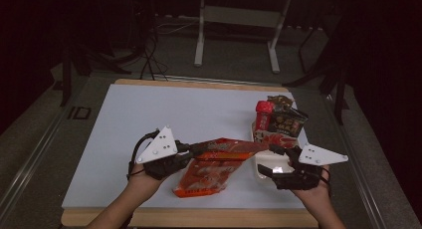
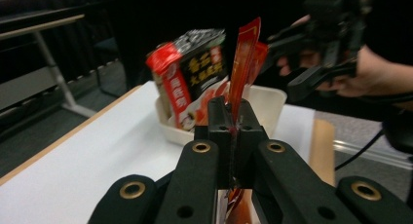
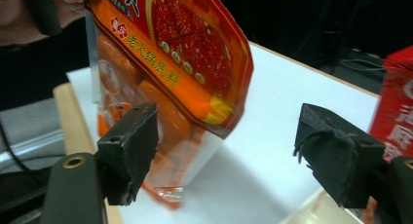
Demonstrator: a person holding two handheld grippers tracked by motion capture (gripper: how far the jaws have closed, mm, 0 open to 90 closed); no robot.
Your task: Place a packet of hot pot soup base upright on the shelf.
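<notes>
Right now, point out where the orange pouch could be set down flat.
Bare: the white table left of and beyond the orange pouch, up to its far edge. Crowded: the right side, where the white tray holds packets beside the right gripper.

Recording lab: you work at a white table (image 1: 149,119); beyond it, dark curtains, floor cables (image 1: 149,59), metal-framed bench (image 1: 239,20).

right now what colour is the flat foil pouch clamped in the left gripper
Orange and red, with a yellow-lettered orange band; the flat foil pouch shows best in the right gripper view.
</notes>
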